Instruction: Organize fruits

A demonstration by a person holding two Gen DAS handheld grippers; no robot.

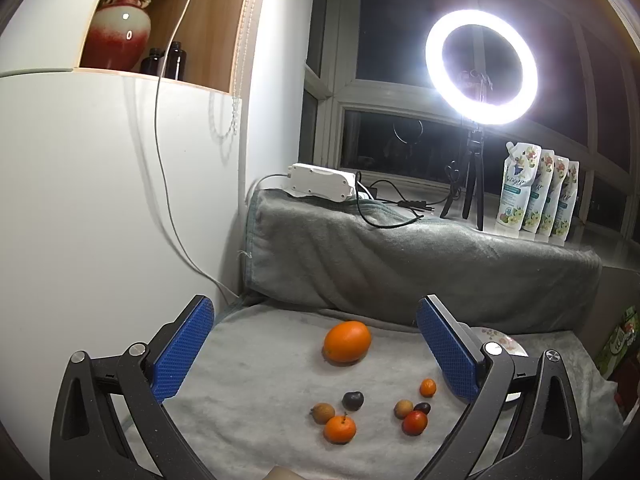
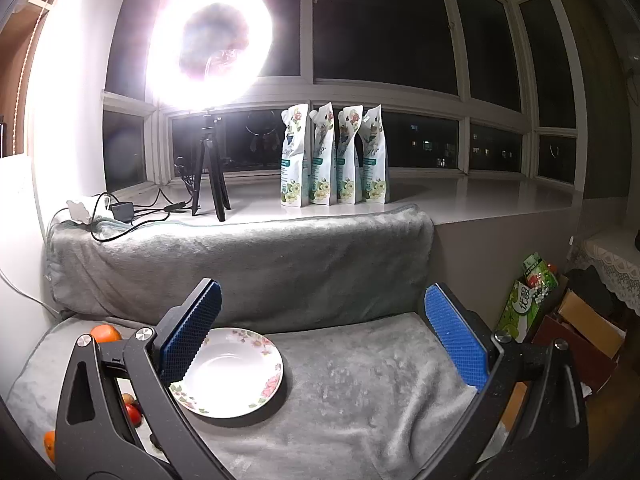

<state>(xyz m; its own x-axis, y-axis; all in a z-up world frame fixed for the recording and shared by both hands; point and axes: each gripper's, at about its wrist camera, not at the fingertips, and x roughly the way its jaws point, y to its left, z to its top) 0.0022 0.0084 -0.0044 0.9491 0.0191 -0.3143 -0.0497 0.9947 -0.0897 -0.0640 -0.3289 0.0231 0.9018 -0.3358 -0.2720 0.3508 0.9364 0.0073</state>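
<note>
Nothing sorted yet: white floral-rimmed ceramic plate [image 2: 236, 376] bare, loose fruits around the large orange [image 1: 347, 341] at twelve o'clock, both grippers' jaws spread empty

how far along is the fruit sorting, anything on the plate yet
Nothing looks done: the floral plate is bare. Nothing is in hand either; the left tongs and right tongs are both open and hold nothing. All the fruit is left on the grey blanket: the big orange, the tangerine, the red fruit and the smaller pieces around them.
</note>
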